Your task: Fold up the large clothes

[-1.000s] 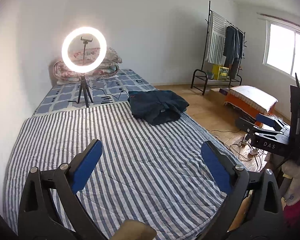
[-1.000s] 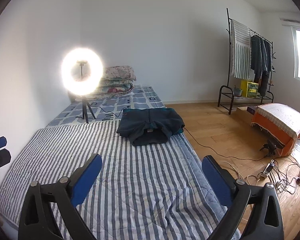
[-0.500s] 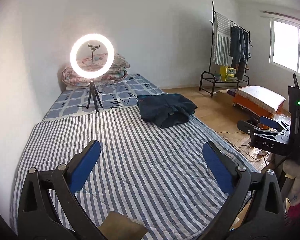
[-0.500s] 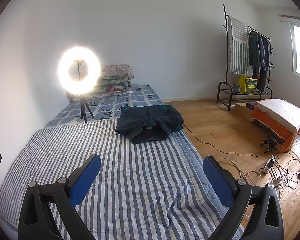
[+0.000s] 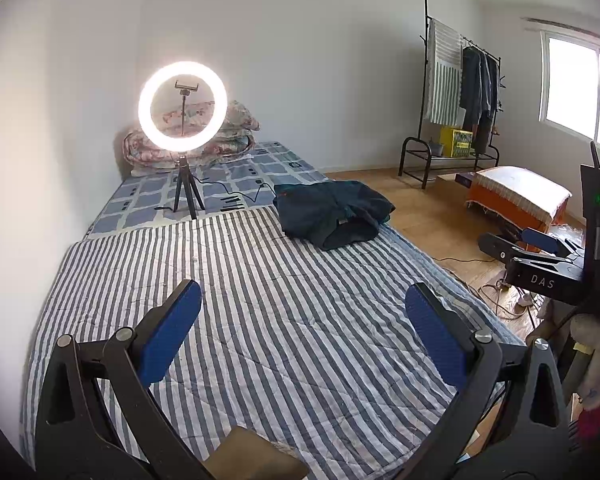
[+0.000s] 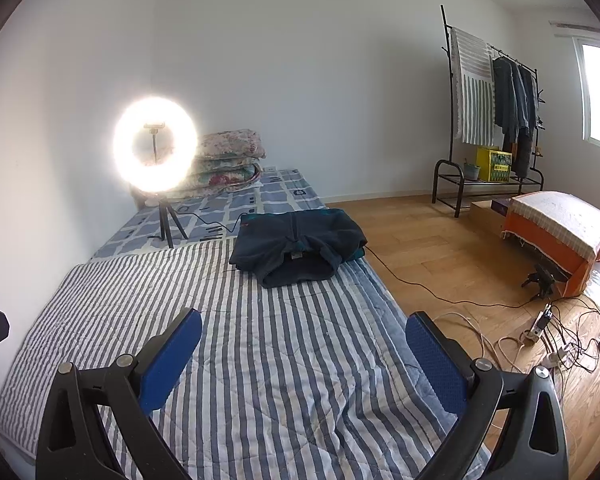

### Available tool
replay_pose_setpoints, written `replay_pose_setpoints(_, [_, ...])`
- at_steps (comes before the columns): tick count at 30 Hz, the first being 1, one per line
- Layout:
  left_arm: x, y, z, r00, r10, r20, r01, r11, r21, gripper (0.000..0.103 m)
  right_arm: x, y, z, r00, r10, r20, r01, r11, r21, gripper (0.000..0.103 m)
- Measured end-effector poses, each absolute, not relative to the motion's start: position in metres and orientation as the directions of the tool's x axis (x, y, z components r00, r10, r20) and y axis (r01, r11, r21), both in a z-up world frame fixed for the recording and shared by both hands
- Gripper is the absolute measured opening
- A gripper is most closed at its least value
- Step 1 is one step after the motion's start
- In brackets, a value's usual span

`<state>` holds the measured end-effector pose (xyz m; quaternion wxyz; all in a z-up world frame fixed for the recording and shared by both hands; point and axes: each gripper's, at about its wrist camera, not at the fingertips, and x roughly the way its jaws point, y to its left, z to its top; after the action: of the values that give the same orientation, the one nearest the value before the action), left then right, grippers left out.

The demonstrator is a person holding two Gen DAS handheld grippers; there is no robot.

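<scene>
Left wrist view: the left gripper [image 5: 302,320] hangs released, blue pads wide apart, grasping nothing, above the near end of a striped bed [image 5: 260,320]; a dark garment [image 5: 332,214] lies bundled by the bed's far right edge, well apart from the gripper; a ring light [image 5: 182,106] stands near the far left corner; the right gripper [image 5: 540,242] shows at the right, off the bed's edge.

Right wrist view: the right gripper [image 6: 302,350] is likewise released and empty; the garment [image 6: 300,246] looks roughly folded, its edges uneven, so tidying probably remains; only this view shows the floor cables [image 6: 548,344]; only the left view shows the other gripper whole.
</scene>
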<state>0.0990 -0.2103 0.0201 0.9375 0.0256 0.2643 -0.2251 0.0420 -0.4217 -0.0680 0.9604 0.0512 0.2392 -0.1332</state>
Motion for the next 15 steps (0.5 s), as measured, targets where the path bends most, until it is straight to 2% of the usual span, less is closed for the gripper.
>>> replay_pose_setpoints(15, [0.0993, -0.2115, 0.0189, 0.756, -0.412, -0.508, 0.438, 0.896, -0.074, 0.103, 0.043, -0.4249, -0.0675, 0.853, -0.226, -0.471, 0.276, 0.96, 0.038, 0.103])
